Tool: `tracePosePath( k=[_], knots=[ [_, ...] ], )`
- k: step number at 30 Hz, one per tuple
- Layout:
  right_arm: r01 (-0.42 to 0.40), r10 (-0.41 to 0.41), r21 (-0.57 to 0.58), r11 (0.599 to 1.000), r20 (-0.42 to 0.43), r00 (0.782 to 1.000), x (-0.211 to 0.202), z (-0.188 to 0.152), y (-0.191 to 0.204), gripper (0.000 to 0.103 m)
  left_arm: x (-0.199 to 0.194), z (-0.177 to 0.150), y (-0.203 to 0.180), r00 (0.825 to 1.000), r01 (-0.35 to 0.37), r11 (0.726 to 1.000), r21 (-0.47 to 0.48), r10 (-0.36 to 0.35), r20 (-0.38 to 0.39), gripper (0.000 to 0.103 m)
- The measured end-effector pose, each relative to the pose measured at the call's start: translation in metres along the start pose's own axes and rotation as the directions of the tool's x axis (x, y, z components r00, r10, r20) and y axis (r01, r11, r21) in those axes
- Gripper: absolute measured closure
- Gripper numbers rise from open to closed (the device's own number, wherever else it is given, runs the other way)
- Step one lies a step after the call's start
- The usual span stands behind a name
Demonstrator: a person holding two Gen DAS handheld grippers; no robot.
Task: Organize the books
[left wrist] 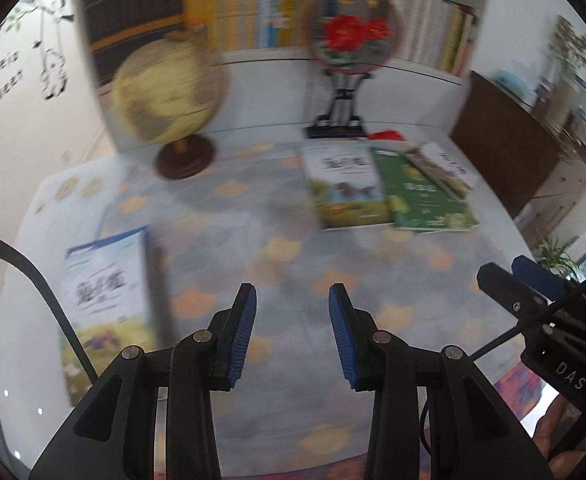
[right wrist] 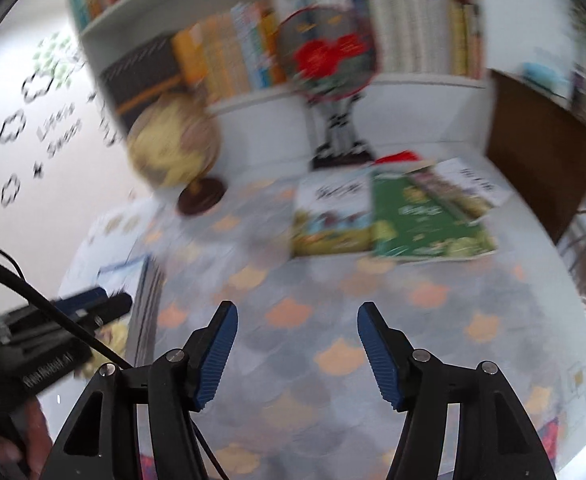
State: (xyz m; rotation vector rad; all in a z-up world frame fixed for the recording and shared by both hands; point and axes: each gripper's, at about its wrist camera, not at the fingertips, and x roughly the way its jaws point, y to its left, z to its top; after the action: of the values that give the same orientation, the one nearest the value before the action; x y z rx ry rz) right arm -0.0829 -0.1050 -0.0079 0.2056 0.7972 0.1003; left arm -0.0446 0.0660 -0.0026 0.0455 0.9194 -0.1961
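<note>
Both claws, left gripper (left wrist: 293, 334) and right gripper (right wrist: 297, 354), stood part open and empty above the patterned cloth (left wrist: 277, 248). Three thin paperbacks (left wrist: 389, 188) lay overlapped at far right, one book (left wrist: 105, 292) at left. Judged light, floppy, slick-covered; best pinched at an overhanging edge.

black tools (left wrist: 293, 334) (right wrist: 297, 354), ribbed blue pads (left wrist: 245, 332), silver screws, black cable.
</note>
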Motion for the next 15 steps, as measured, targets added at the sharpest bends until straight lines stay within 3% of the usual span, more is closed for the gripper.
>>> tracePosePath(
  k=[6, 11, 15],
  knots=[
    [0.077, -0.078, 0.036, 0.996, 0.014, 0.997, -0.017, 0.018, -0.073, 0.041, 0.004, 0.017, -0.075, 0.999, 0.047, 0.997, 0.056, -0.047, -0.001, 0.068],
    [0.096, -0.096, 0.026, 0.995, 0.032, 0.995, -0.029, 0.027, -0.115, 0.04, 0.012, 0.03, -0.119, 0.998, 0.06, 0.996, 0.068, -0.06, 0.0, 0.068],
    [0.112, -0.111, -0.003, 0.994, 0.048, 0.993, -0.033, 0.037, -0.14, 0.033, 0.021, 0.039, -0.144, 0.998, 0.059, 0.996, 0.067, -0.06, 0.007, 0.068]
  ],
)
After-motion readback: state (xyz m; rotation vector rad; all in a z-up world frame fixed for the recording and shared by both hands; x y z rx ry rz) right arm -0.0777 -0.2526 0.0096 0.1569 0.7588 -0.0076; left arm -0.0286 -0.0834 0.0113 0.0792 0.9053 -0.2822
